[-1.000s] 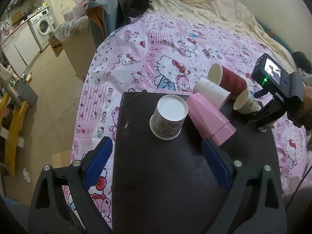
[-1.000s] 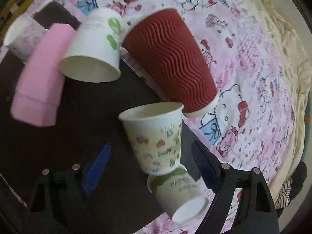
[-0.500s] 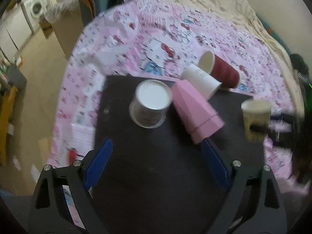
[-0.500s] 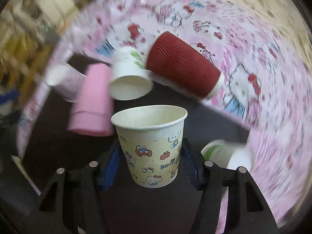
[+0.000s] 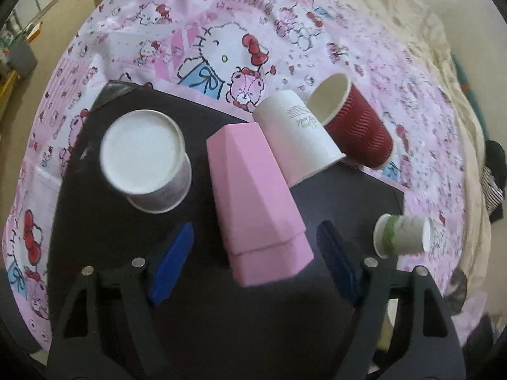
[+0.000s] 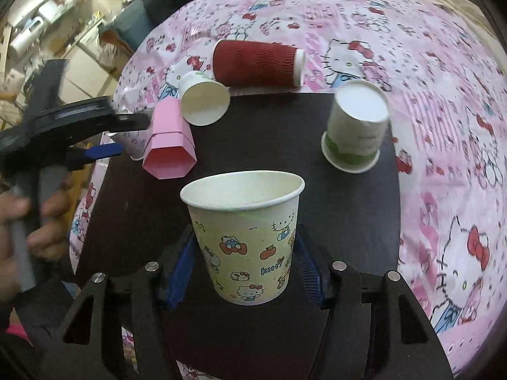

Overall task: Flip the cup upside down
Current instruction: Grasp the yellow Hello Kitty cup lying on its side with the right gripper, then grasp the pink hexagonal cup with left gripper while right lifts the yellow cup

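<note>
A: Right wrist view: right gripper (image 6: 244, 261) clamps the cartoon-print paper cup (image 6: 244, 237), mouth toward twelve o'clock.
B: Roll it fully over above the black board (image 6: 285, 133); left gripper (image 5: 253, 251) is closing around the pink cup (image 5: 253, 196), untouched.

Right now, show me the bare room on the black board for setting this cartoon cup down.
Free: the near middle of the black board, between the pink faceted cup and the upturned green-banded cup. Crowded: the far left edge, where pink, white cup and maroon ribbed cup lie bunched.
</note>
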`<state>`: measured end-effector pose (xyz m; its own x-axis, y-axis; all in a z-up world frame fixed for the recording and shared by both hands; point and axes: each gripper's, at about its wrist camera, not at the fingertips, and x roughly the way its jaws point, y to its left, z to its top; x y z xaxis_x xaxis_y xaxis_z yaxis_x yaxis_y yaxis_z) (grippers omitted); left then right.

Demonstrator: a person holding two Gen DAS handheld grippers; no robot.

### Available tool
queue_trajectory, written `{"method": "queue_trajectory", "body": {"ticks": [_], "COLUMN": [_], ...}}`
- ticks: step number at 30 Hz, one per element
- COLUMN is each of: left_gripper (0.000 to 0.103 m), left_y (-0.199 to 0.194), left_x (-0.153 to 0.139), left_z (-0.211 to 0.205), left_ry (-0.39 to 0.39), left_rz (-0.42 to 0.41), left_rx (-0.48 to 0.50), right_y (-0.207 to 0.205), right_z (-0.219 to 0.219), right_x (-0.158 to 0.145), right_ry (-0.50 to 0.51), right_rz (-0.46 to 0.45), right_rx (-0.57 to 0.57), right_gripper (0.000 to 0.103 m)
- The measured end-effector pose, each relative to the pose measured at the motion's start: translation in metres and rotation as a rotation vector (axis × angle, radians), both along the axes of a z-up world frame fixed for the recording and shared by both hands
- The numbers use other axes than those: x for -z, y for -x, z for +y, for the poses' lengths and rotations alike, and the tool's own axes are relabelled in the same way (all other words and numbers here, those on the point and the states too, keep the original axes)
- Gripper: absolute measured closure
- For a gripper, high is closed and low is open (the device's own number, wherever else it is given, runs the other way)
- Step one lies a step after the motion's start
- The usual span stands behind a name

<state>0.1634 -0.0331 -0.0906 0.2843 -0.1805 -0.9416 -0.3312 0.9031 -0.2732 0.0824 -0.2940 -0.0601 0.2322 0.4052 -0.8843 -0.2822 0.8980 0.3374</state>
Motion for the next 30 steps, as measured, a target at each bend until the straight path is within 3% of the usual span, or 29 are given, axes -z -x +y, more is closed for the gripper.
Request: {"method": "queue_trajectory", "body": {"ticks": [3,8,9,10,15,30], "left_gripper": [0.024,0.025,0.035,0.037,0.038,0.038], "left_y": [-0.01,-0.023,-0.022,-0.022,-0.014,0.11], "left_x": [0.012,0.025,0.027,0.031,0.03,0.023], "left_z": [-0.009,-0.021,-0.024,-0.027,-0.038,0.002], "left_ry": [-0.106,-0.102,-0.102,-0.107,-0.136,-0.093], "left_rz": [0.058,0.093,0.101,0.12,0.138,0.261], "left_rx": [-0.012,0.014,0.022,0.035,0.114,0.316], "right_y": [0.004,0.002,0.001,0.001,0.002,0.038], "right_z": [-0.01,-0.015,-0.016,-0.016,-0.012,0.039], "right_x": [0.002,0.006,0.007,0.008,0.021,0.058], "right_ry": [-0.031,-0.025,-0.032,-0.035,-0.009,0.047], "right_rz": [0.0,0.003,0.008,0.015,0.07,0.252], "right_rx": [0.025,0.036,0.039,0.043,0.027,-0.156], "right_gripper": [0.041,0.041,0.041,0.041,0.041,0.039]}}
